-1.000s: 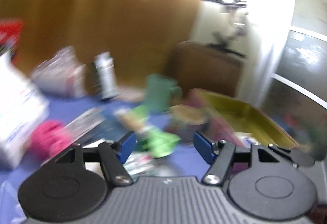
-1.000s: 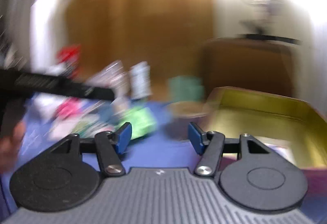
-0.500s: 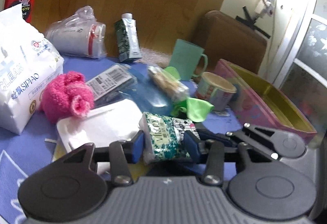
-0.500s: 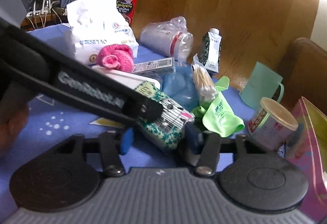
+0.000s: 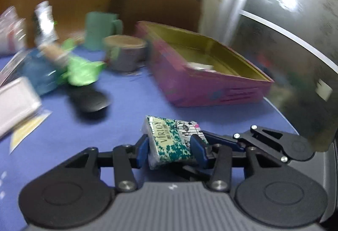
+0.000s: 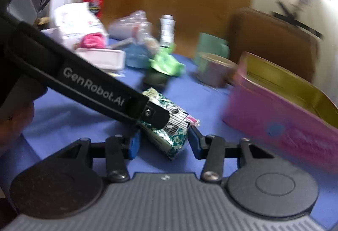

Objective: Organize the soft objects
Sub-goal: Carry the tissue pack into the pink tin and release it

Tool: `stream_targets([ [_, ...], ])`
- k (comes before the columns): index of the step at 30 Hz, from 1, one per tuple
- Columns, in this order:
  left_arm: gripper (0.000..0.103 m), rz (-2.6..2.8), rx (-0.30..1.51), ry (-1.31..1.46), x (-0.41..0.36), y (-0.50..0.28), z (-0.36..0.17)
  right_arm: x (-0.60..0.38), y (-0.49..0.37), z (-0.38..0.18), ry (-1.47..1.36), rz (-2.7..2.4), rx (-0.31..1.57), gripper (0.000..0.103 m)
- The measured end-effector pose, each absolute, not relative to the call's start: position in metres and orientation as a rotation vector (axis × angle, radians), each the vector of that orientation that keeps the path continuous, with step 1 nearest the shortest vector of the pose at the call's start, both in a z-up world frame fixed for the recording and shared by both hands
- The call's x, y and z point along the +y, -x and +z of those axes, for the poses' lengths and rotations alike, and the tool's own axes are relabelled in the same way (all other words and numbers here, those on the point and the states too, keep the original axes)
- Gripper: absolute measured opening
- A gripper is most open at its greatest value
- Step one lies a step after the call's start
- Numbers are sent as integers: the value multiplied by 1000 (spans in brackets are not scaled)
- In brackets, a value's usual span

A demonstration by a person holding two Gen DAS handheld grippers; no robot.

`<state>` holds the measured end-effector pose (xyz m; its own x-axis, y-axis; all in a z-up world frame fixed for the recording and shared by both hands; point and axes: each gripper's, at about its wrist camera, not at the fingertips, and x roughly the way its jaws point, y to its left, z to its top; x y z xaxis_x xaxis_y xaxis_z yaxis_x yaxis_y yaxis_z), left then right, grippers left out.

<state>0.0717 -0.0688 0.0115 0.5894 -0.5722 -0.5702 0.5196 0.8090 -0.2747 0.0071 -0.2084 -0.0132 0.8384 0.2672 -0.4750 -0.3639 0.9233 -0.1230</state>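
A green-and-white tissue pack (image 5: 171, 142) hangs above the blue tablecloth (image 5: 118, 123), with my left gripper (image 5: 170, 147) shut on it. In the right wrist view the same pack (image 6: 169, 138) lies between the blue pads of my right gripper (image 6: 163, 143). Those jaws are closing, and a small gap still shows at the left pad. The left gripper's black finger (image 6: 156, 115) crosses over the pack from the upper left. An open pink tin box (image 5: 211, 87) with a gold inside stands just beyond to the right.
Blurred clutter fills the far left: a green plastic bag (image 5: 82, 70), a round tin (image 5: 126, 53), a green mug (image 5: 99, 30), a black object (image 5: 90, 100), a white pack (image 5: 14, 102) and a pink fluffy item (image 6: 91, 40). A brown chair back (image 6: 272, 41) is behind the box.
The left gripper has carried the tissue pack right, away from the clutter toward the pink tin box. The right gripper has moved along with it, its jaws a little narrower.
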Motion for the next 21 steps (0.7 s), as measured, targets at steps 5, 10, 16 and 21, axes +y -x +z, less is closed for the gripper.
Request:
stream_targets([
  [5, 43, -732, 547, 25, -112, -79, 55, -243, -1, 10, 182, 195, 322, 50],
  [10, 44, -750, 459, 1, -161, -116, 78, -282, -31, 33, 136, 89, 232, 50],
  [16, 51, -662, 497, -57, -195, -157, 62, -302, -83, 27, 101, 92, 307, 52],
  [21, 55, -612, 541, -71, -200, -174, 50, -307, -99, 16, 89, 57, 329, 69],
])
